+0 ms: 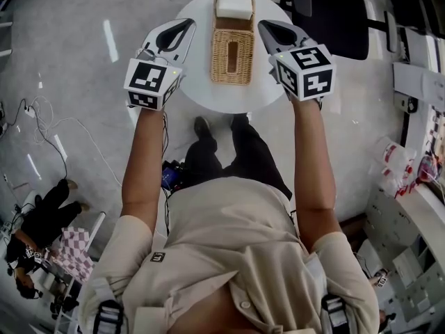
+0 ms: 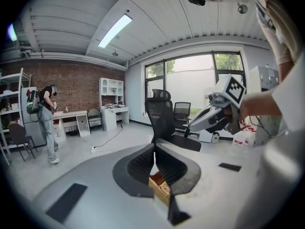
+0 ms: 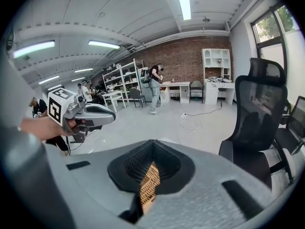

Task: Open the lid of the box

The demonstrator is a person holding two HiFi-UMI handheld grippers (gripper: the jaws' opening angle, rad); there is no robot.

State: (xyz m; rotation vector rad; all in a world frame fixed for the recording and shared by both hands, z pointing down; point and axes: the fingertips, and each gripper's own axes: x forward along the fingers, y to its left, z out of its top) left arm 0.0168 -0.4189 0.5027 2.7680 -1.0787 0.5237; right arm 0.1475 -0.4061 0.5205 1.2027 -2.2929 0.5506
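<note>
The left hand-held gripper [image 1: 185, 25] has its jaws shut tight with nothing in them; the right hand-held gripper [image 1: 267, 28] is shut and empty too; the woven box [image 1: 232, 54] sits between them on the round white surface [image 1: 201, 92]; a black chair [image 1: 334, 19] stands just behind.

The person wears a beige short-sleeved shirt [image 1: 229, 256] and black trousers [image 1: 252, 155]; the grey left gripper [image 1: 188, 22] and right gripper [image 1: 263, 24] each carry a black-and-white marker cube.
</note>
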